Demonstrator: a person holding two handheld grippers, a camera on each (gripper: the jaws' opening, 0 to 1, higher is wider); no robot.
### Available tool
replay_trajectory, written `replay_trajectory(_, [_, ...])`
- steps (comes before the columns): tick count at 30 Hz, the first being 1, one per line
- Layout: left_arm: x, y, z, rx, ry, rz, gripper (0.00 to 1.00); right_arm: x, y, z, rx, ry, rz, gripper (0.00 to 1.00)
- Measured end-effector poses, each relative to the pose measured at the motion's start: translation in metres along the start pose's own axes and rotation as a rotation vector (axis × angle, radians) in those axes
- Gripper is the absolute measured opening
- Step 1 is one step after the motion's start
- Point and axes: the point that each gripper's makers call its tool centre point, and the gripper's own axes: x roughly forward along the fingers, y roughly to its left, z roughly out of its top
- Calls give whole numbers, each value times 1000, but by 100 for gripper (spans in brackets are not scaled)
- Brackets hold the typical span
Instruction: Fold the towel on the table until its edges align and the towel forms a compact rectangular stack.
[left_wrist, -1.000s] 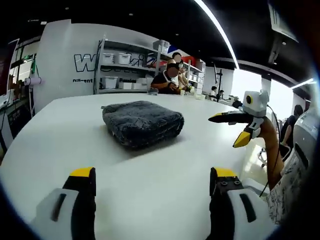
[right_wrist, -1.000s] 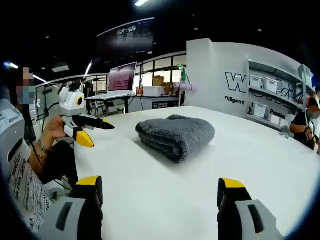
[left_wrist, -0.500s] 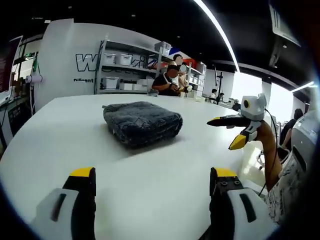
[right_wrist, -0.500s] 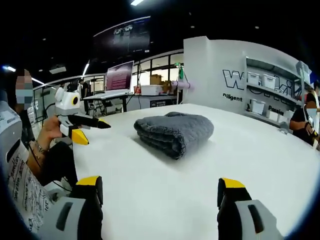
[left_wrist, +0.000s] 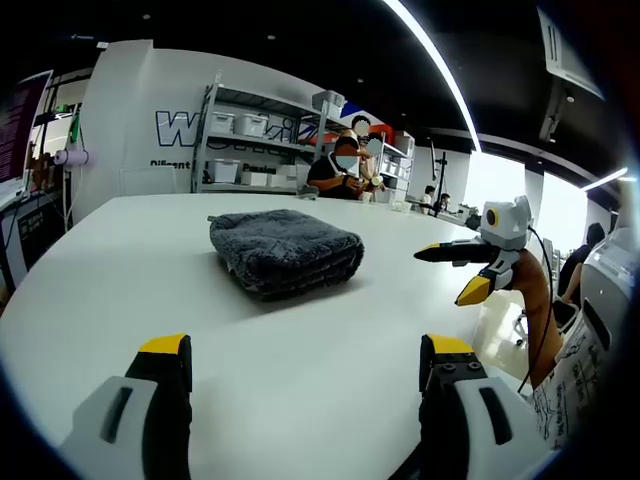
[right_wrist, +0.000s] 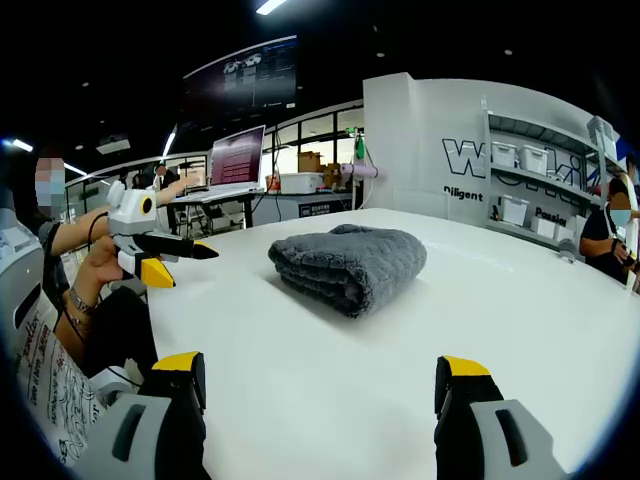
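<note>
Grey towel (left_wrist: 286, 252) sits folded in a compact stack mid white bench (left_wrist: 300, 380), nothing touching it. Left gripper (left_wrist: 300, 345) and right gripper (right_wrist: 320, 365) both empty, fingers apart, well back from towel. Looks done. Risk: any re-grab w/ open fingers could drag top layer, skew edges, undo stack.

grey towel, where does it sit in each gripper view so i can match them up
Left gripper view: the folded grey towel lies left of centre, upper middle, on the white table.
Right gripper view: the towel lies just right of centre, on the table's middle.
Shared landmark: the white wall with dark lettering.
</note>
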Motion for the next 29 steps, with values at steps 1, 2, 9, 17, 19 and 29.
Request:
replay_trajectory(1, [0, 0, 0, -1, -2, 1, 99, 0, 0, 0, 1, 0, 0, 99])
replay_trajectory(2, [-1, 0, 0, -3, -4, 1, 99, 0, 0, 0, 3, -1, 1, 99])
replay_trajectory(9, [-5, 1, 4, -17, -30, 4, 99, 0, 3, -1, 9, -8, 13, 99])
replay_trajectory(17, [-7, -6, 8, -56, -89, -34, 99, -5, 8, 3, 23, -52, 35, 99])
replay_trajectory(19, [-8, -8, 8, -61, -98, -43, 99, -7, 10, 5, 29, -67, 41, 99])
replay_trajectory(29, [-15, -16, 23, -112, -198, -81, 99, -14, 13, 3, 46, -88, 39, 99])
